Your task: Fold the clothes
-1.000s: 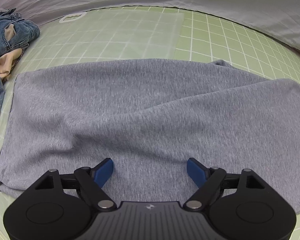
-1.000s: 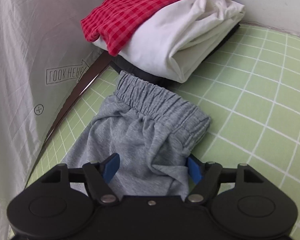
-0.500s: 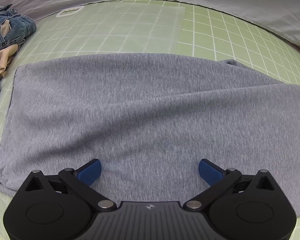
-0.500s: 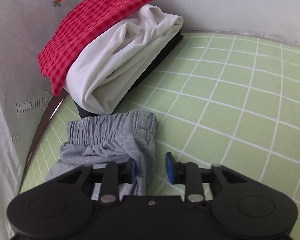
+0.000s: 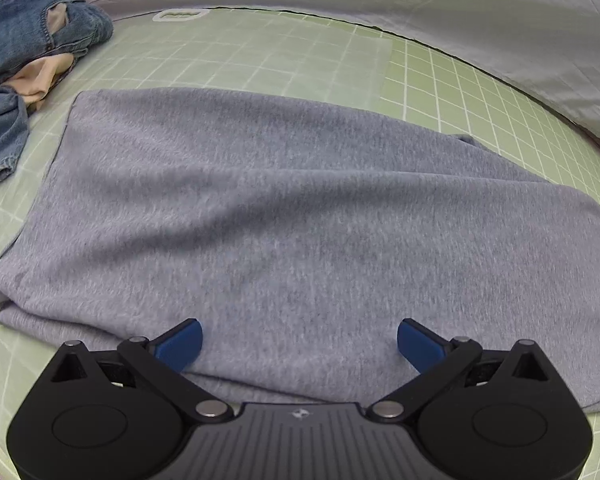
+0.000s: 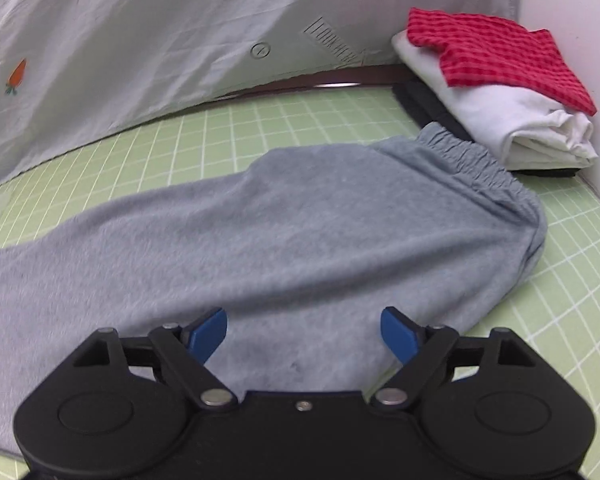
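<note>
Left wrist view shows the grey sweatpants (image 5: 300, 216) lying flat on the green grid mat (image 5: 440, 76) that covers the desk. They stretch in one long band from side to side, with a folded edge near the bottom left. The left tool (image 5: 298, 346) hangs just over the near edge of the cloth. Its jaws stand wide open and nothing is pinched between them. A heap of blue jeans (image 5: 32, 44) sits off at the far left corner, apart from the grey cloth.

Right wrist view shows the other end. The stretchy waistband (image 6: 476, 164) points toward the far right, close to a neat stack with a red checked cloth (image 6: 496, 52) on a white folded garment (image 6: 520, 128). The right tool (image 6: 303, 336) is over the near edge of the sweatpants, and its jaws are opening with only flat cloth under them.

I think the next fold goes end to end, along the long way. The right tool is nearer the waistband, the left nearer the leg end.
</note>
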Available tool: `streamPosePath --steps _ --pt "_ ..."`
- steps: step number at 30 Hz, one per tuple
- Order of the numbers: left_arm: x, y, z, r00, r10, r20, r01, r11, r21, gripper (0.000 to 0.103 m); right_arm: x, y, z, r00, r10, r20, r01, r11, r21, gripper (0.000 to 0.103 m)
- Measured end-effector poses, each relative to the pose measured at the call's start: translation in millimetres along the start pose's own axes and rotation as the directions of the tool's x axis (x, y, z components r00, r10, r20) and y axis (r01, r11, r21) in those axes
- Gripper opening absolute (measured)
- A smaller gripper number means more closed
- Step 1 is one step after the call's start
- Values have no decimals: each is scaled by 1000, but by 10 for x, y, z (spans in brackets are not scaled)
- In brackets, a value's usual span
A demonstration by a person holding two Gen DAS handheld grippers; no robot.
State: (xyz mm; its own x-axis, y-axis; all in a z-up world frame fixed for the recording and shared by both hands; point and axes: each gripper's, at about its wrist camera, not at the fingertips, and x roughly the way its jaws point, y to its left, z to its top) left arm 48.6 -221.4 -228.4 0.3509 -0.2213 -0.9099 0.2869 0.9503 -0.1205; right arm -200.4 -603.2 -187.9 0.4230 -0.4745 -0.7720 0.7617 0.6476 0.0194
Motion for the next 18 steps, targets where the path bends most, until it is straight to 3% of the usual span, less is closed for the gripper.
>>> streamPosePath --steps 4,7,12,14,18 --pt "-164 518 -123 998 -65 10 66 978 -199 102 -33 130 -318 998 -10 -60 11 1000 15 86" --pt "-336 888 -217 997 -52 51 66 946 -317 102 -141 145 -478 997 -27 -75 29 999 29 87" --pt "-509 1474 -321 993 -32 116 86 865 -495 100 -282 253 -635 993 -76 -94 82 995 57 90" --pt "-522 1676 -357 988 -58 143 128 826 -549 96 -325 324 -671 991 -90 -100 97 993 67 91" --pt "-502 1964 -309 975 -114 189 206 774 -599 89 -389 526 -757 986 -119 -120 126 990 55 97"
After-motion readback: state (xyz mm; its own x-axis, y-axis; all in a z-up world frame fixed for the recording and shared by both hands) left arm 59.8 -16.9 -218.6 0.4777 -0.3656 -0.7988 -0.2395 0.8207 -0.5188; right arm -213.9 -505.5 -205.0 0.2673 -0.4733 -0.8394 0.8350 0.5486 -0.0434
